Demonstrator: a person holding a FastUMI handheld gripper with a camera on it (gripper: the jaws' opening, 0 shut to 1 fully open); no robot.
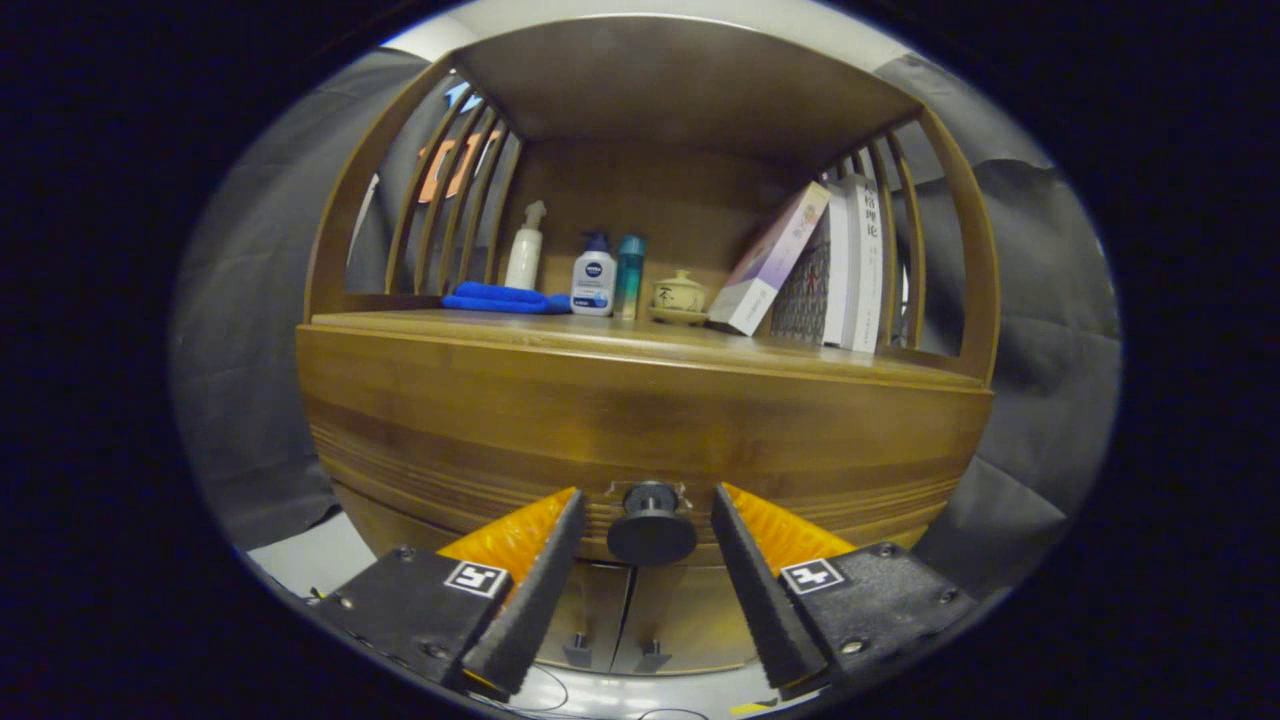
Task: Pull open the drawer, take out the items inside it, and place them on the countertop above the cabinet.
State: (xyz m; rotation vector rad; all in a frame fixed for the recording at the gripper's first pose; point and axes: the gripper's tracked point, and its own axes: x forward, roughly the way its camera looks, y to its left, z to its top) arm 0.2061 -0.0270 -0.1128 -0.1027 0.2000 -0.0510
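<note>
The gripper [650, 500] has its 2 fingers spread apart either side of the closed drawer's [640, 420] round knob [651, 525] (not touching it).

The cabinet [640, 400] is wood with a smooth, satin varnish, and fine grooves run across the drawer [500, 470] front. The surface [560, 330] on top has the same wood, faintly glossy. The knob [651, 525] looks like dark matt plastic or metal; I cannot tell which. It sits between the gripper [648, 510] jaws, which stand apart, their inner faces ribbed and rough. The towel [500, 298] is soft cloth. The bottles [593, 285] are smooth plastic. The books [770, 260] have glossy paper covers.
</note>
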